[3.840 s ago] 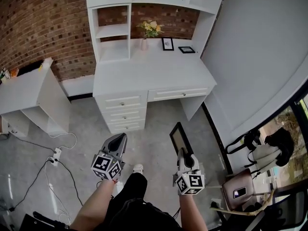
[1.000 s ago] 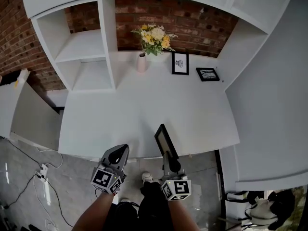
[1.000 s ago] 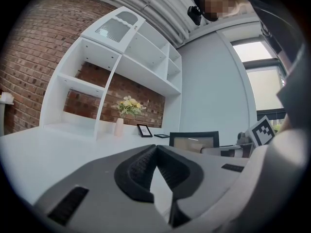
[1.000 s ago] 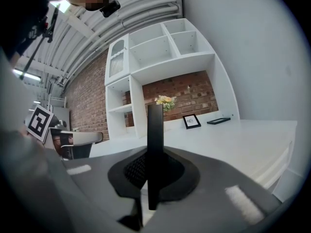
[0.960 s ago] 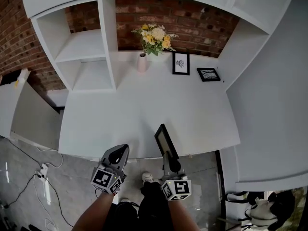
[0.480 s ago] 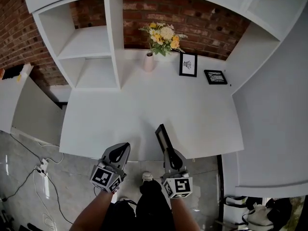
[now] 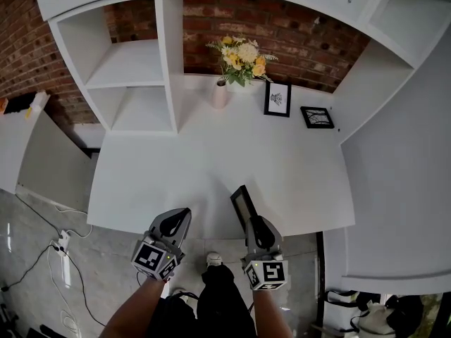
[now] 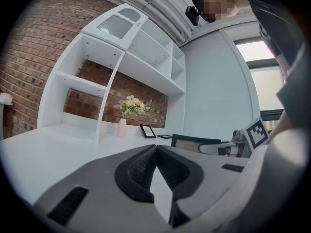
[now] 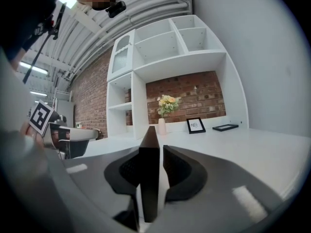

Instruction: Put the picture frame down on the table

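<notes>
The black picture frame [image 7: 243, 201] stands on edge on the white desk [image 7: 176, 167], near its front edge. It sits between the jaws of my right gripper [image 7: 252, 224], which are opening. In the right gripper view the frame [image 9: 149, 169] leans on the left pad, with a gap to the right pad. My left gripper [image 7: 180, 217] hovers at the desk's front edge, to the left of the frame, shut and empty. The left gripper view shows its jaws [image 8: 155, 149] meeting and the frame [image 8: 194, 141] off to the right.
At the back of the desk stand a pink vase of flowers [image 7: 220, 94] and a small upright frame [image 7: 277, 100]. Another frame [image 7: 317, 117] lies flat there. White shelves [image 7: 141, 62] rise at the back left, before a brick wall. A white wall panel bounds the right side.
The person has walked up to the desk with the frame. Over the last second the right gripper shifted slightly right with the frame, which now rests at the desk's front edge.
</notes>
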